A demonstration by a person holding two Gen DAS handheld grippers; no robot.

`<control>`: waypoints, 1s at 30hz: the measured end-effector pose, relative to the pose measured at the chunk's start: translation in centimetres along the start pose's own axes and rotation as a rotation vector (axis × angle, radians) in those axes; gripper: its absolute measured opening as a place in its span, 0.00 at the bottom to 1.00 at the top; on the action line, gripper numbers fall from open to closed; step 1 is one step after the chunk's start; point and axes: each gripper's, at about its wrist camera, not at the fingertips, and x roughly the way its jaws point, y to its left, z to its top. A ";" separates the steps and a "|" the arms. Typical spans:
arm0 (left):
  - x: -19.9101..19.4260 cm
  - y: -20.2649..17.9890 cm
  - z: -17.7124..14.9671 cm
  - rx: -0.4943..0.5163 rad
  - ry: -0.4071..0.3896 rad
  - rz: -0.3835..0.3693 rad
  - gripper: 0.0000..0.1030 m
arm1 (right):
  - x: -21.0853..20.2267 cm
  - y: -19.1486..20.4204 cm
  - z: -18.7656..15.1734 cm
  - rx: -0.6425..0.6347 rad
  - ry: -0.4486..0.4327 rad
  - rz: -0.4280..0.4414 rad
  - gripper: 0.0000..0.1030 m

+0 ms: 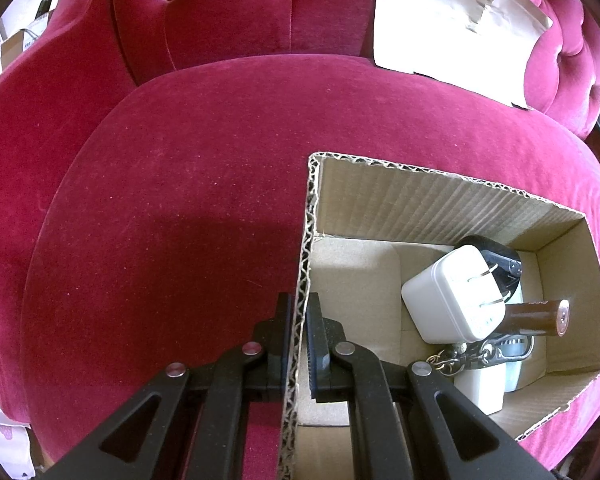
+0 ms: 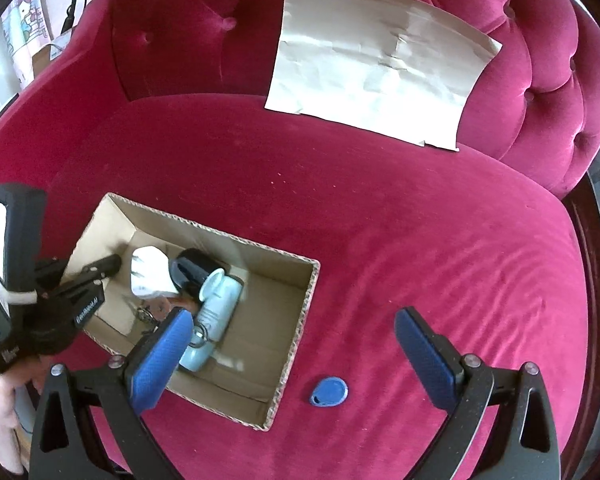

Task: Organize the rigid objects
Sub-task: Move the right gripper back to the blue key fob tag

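On the left, my left gripper [image 1: 300, 336] is pinching the near wall of the cardboard box [image 1: 440, 196], one finger inside and one outside, so I think it keeps the box steady on the red sofa seat [image 1: 180, 200]. In the box I see a white plug [image 1: 444, 300], a black plug [image 1: 496, 256], a brown tube [image 1: 536, 316], some keys [image 1: 460, 354] and a pale blue bottle [image 2: 220, 312], all piled at one end. To the right of the box, near it but outside, lies the blue key tag [image 2: 329, 391] on the seat. My right gripper [image 2: 296, 356] hangs above it with its fingers spread wide and nothing in them. I think the tag is small, light, hard and flat, so it may sink into the soft cloth and slip. I would pinch its two thin sides. Nothing blocks it. A crumpled paper [image 2: 376, 68] leans far back, out of my way.
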 end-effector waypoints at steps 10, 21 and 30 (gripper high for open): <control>-0.1 0.3 -0.2 0.012 -0.001 -0.004 0.06 | -0.5 -2.6 -1.6 0.019 -0.008 -0.019 1.00; -0.4 0.3 -0.4 0.034 -0.004 -0.005 0.07 | -0.3 -4.6 -4.0 0.012 0.001 -0.020 1.00; -0.8 0.5 -0.8 0.045 -0.004 -0.012 0.07 | 1.3 -5.7 -6.2 0.017 0.019 0.008 1.00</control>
